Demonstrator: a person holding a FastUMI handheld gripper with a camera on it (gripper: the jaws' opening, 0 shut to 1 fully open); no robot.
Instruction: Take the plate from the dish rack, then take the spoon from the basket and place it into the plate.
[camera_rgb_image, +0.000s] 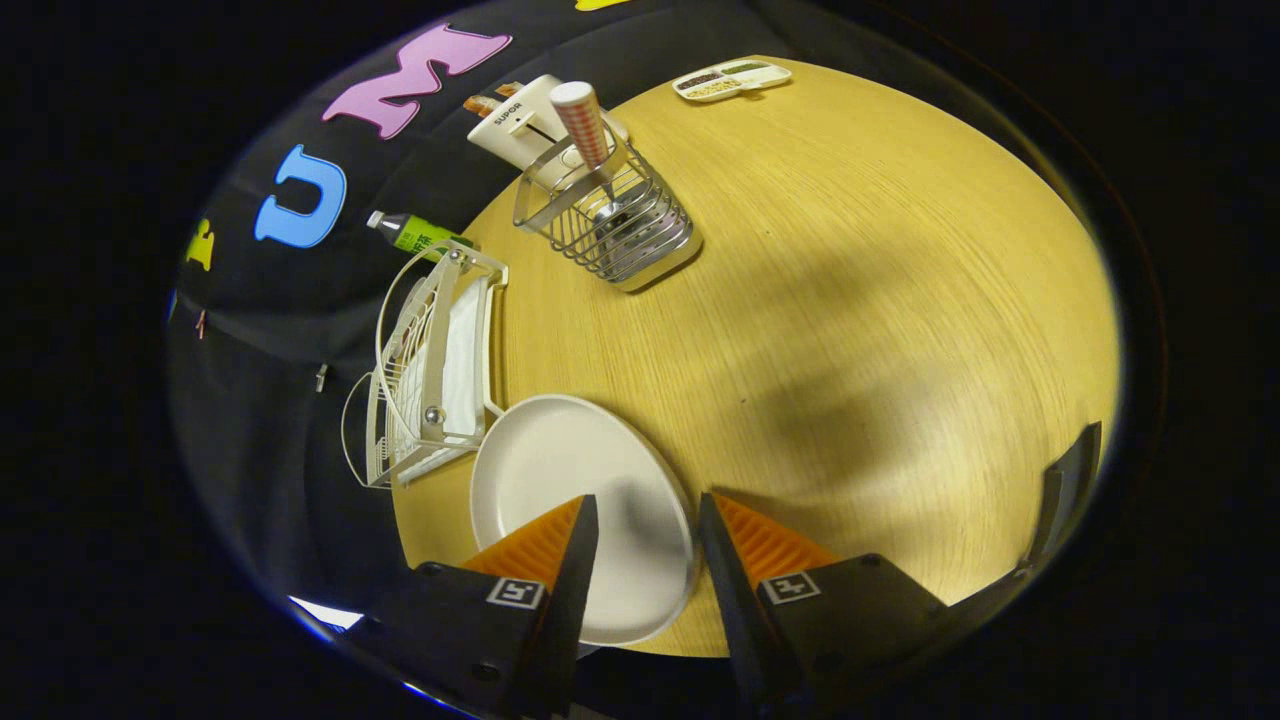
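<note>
- Gripper (648, 500): two-finger unit, fingers apart w/ clear gap between them.
- Fingers (575, 560): wedge-shaped, tapering fwd to narrow tips; inner faces flat, smooth.
- Upper face of each finger: ribbed, fine parallel ridges running across the width.
- Finger bases: blocky matte housings w/ rounded corners, one per finger.
- Markings: one square fiducial tag per housing, dark pattern on light field, mounted on top face just behind ribbed section.
- Fasteners: small round screw heads visible on left housing, near its corners.
</note>
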